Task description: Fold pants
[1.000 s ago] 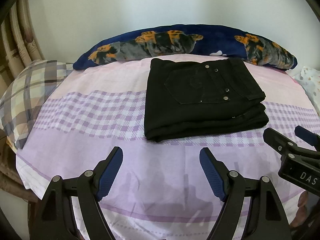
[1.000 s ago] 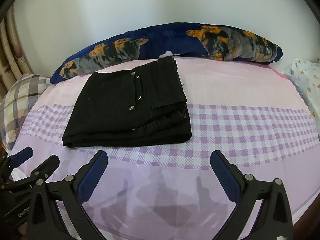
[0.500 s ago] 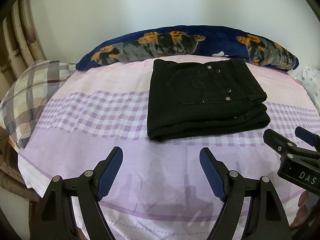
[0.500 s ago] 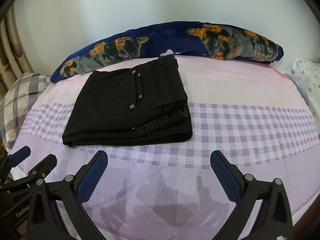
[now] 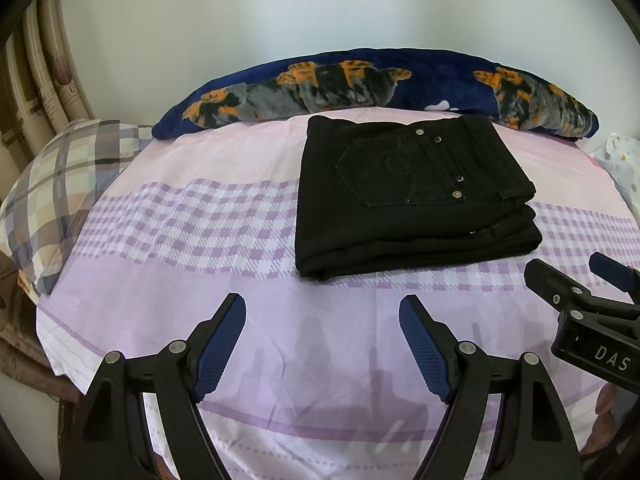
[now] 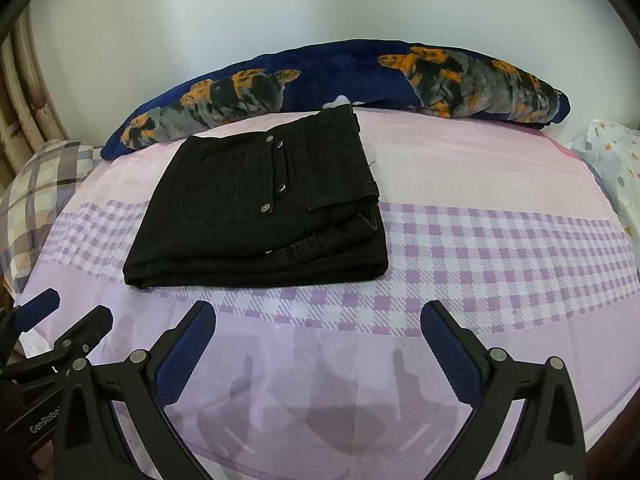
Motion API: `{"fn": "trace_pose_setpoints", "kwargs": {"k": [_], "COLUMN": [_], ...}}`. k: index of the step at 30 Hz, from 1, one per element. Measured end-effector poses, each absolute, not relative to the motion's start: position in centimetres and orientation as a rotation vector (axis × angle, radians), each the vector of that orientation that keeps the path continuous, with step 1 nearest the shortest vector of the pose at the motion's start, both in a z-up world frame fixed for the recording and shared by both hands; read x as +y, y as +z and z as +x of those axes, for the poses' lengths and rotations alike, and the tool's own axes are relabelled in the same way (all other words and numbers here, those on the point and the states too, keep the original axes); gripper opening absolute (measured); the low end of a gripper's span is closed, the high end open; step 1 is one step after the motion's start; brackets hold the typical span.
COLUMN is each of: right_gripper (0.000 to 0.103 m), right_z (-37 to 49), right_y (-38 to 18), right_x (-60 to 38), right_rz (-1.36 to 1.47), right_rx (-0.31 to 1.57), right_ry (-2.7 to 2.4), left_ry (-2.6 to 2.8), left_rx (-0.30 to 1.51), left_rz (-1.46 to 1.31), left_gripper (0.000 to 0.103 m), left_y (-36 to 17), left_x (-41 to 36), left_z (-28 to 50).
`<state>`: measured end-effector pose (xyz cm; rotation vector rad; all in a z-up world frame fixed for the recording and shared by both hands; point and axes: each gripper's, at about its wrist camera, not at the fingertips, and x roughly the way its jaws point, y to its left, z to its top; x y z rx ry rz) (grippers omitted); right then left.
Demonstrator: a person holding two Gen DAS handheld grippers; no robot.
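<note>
**Inspector A:** What is lying in view, largest item first?

**Inspector B:** A bedsheet (image 5: 248,320), pink with lilac checked bands, is covering the whole work surface. Along its far edge, from ten to two o'clock in the left wrist view, a long navy blanket roll (image 5: 360,80) with orange and grey print is lying against the white wall. A plaid pillow (image 5: 52,184) is sitting at nine o'clock, partly over the sheet's edge.

**Inspector A:** And the pants?

**Inspector B:** The black pants (image 5: 408,196) are lying folded into a compact rectangular stack on the sheet, back pocket and metal rivets facing up. In the left wrist view they are sitting at one o'clock of centre; in the right wrist view the black pants (image 6: 264,208) are sitting at eleven o'clock. Their far edge is lying just beside the blanket roll; whether the two are touching, I cannot tell.

**Inspector A:** Gripper condition?

**Inspector B:** The left gripper (image 5: 322,344) is hovering over bare sheet at six o'clock, its blue-padded fingers spread wide, gripping nothing. The right gripper (image 6: 318,354) is showing the same: fingers wide apart, nothing between them. Both are sitting clear of the pants, on the near side. Each is appearing in the other's view at the frame edge.
</note>
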<state>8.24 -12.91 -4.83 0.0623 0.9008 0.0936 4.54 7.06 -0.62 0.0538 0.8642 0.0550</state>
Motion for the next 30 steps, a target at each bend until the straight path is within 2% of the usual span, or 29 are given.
{"fn": "trace_pose_setpoints", "kwargs": {"k": [30], "right_gripper": [0.102], "right_z": [8.48], "right_y": [-5.41], "right_x": [-13.21], "right_rz": [0.062], "right_rx": [0.915], "right_ry": [0.095], "left_ry": [0.063], "left_rx": [0.858], "left_rz": [0.070], "left_gripper": [0.079], "left_y": [-0.92], "left_x": [7.07], "left_z": [4.38]}}
